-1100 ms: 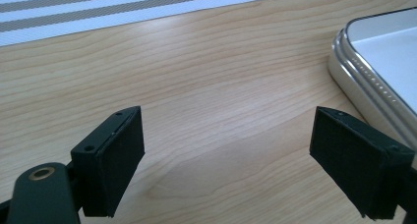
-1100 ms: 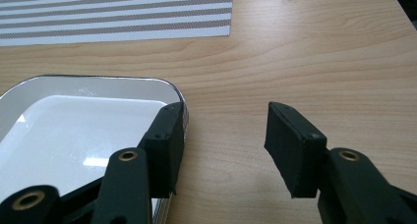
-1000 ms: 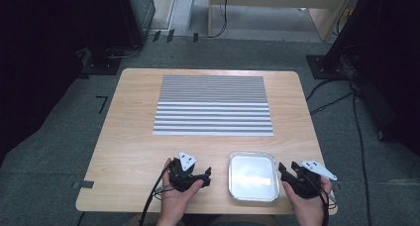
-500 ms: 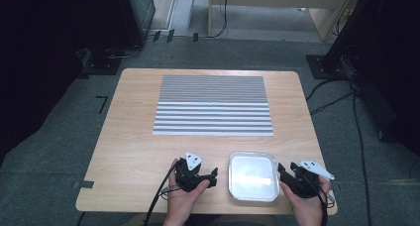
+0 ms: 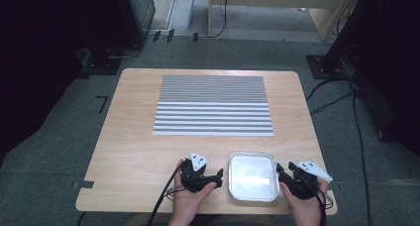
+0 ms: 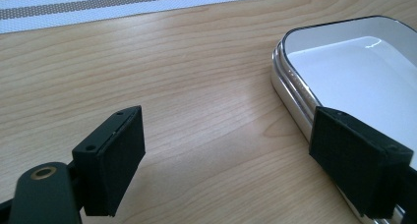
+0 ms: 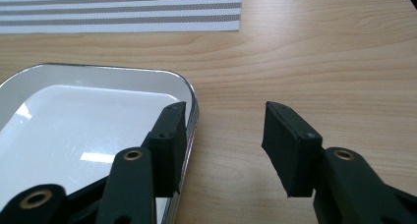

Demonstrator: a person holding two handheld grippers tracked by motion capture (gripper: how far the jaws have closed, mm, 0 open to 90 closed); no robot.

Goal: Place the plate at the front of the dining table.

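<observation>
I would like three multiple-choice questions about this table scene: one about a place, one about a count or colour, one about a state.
1. Where does the white tray lie?
A. on the striped mat
B. between the two grippers, at the near edge of the table
C. at the far left corner

2. How many trays are on the table?
A. one
B. two
C. three

3. How do the jaws of the left gripper stand?
A. shut on the tray
B. shut on nothing
C. open, holding nothing

Answers:
1. B, since the high view shows the tray between the left gripper and the right gripper, apart from the striped mat.
2. A, since a single tray is in sight.
3. C, since bare wood shows between the jaws in the left gripper view.
</observation>
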